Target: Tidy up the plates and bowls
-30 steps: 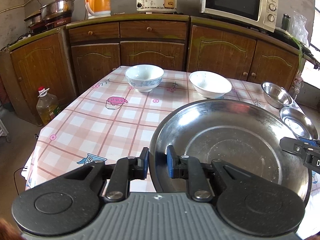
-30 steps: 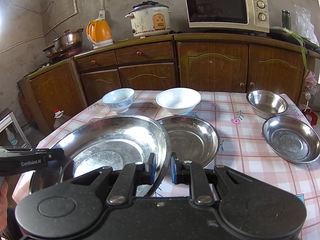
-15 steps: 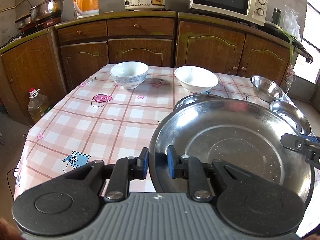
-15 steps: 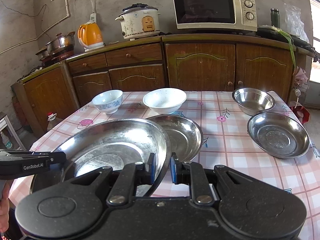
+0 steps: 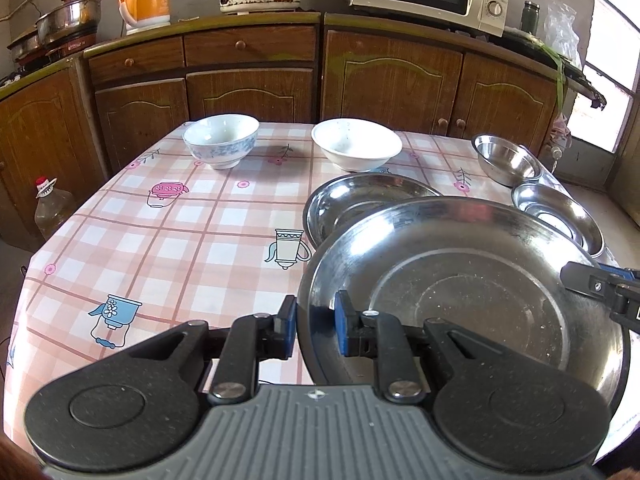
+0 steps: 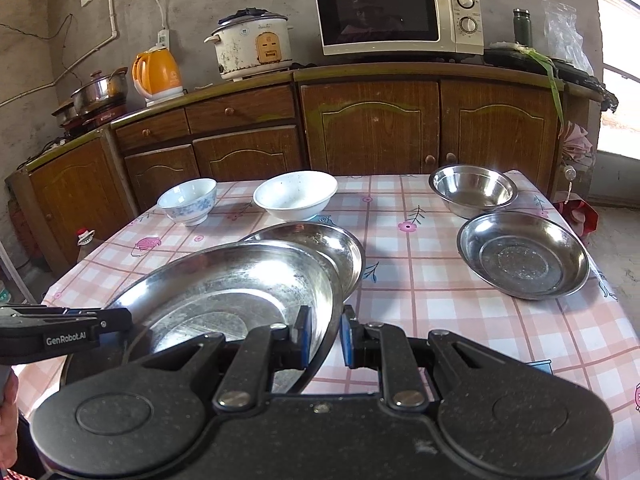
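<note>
Gripping opposite rims, the left tool (image 5: 316,326) and right tool (image 6: 325,336) are both clenched on the large steel plate (image 5: 472,280), held above the surface (image 5: 180,220) near a smaller steel plate (image 5: 360,200); it looks stiff, light and slippery, so the thin rim seems the right hold.

Left gripper (image 5: 316,326): pointing down and forward, jaws clamping the near-left rim of the large steel plate (image 5: 472,292). Right gripper (image 6: 325,334): likewise angling downward, jaws pinching the plate's opposite rim. Person's hand (image 6: 8,432): showing at the lower left edge of the right wrist view.
</note>
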The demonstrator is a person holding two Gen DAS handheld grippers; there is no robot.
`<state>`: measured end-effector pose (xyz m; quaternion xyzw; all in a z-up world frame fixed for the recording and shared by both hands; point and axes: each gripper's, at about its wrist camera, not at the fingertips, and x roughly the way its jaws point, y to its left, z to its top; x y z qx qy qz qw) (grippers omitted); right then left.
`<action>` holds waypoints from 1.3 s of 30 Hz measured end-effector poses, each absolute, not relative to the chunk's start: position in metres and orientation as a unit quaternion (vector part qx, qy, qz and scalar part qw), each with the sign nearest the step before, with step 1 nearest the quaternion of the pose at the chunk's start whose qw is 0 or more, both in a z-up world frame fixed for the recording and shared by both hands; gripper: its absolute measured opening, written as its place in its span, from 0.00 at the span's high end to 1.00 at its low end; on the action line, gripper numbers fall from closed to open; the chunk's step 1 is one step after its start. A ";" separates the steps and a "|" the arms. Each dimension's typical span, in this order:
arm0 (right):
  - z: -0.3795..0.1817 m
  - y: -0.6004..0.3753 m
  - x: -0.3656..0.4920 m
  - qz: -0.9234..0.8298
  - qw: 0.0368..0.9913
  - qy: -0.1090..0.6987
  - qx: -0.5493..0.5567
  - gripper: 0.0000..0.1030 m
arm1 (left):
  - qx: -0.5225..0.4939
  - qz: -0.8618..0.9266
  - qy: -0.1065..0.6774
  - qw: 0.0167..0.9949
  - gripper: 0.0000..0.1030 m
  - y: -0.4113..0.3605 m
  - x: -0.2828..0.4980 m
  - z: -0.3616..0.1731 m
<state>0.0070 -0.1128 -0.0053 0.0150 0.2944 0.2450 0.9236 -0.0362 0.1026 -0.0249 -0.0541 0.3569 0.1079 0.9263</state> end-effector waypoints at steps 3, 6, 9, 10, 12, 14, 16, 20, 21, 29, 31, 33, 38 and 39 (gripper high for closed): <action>-0.007 -0.120 0.006 0.239 0.924 0.297 0.016 0.80 | -0.052 0.102 0.360 0.926 0.81 0.097 -0.034 -0.027; -0.010 -0.127 0.005 0.233 0.925 0.299 0.018 0.80 | -0.051 0.096 0.363 0.926 0.81 0.091 -0.033 -0.028; -0.011 -0.135 0.005 0.227 0.926 0.300 0.021 0.80 | -0.051 0.089 0.366 0.925 0.81 0.086 -0.032 -0.031; -0.012 -0.137 0.004 0.225 0.927 0.300 0.021 0.80 | -0.050 0.087 0.368 0.925 0.81 0.084 -0.031 -0.031; -0.013 -0.141 0.004 0.221 0.927 0.303 0.023 0.80 | -0.048 0.083 0.369 0.924 0.81 0.080 -0.031 -0.032; -0.016 -0.146 0.004 0.216 0.927 0.305 0.024 0.80 | -0.044 0.078 0.371 0.924 0.81 0.075 -0.031 -0.034; -0.018 -0.150 0.003 0.212 0.927 0.307 0.024 0.80 | -0.041 0.074 0.373 0.924 0.81 0.070 -0.029 -0.036; -0.023 -0.160 0.003 0.203 0.928 0.312 0.027 0.80 | -0.039 0.065 0.378 0.923 0.81 0.062 -0.028 -0.040; -0.024 -0.162 0.003 0.201 0.928 0.313 0.026 0.80 | -0.037 0.064 0.379 0.923 0.81 0.060 -0.027 -0.041; -0.041 -0.181 0.000 0.185 0.925 0.330 0.029 0.80 | -0.025 0.052 0.391 0.918 0.81 0.042 -0.027 -0.055; -0.045 -0.186 0.000 0.179 0.924 0.335 0.030 0.80 | -0.024 0.047 0.394 0.917 0.81 0.037 -0.026 -0.058; -0.049 -0.191 0.000 0.176 0.924 0.340 0.030 0.80 | -0.021 0.045 0.397 0.916 0.81 0.033 -0.026 -0.062; -0.059 -0.198 -0.001 0.167 0.921 0.350 0.033 0.80 | -0.014 0.041 0.404 0.914 0.81 0.025 -0.025 -0.068; -0.060 -0.198 -0.002 0.166 0.922 0.349 0.034 0.80 | -0.014 0.041 0.404 0.914 0.81 0.025 -0.024 -0.070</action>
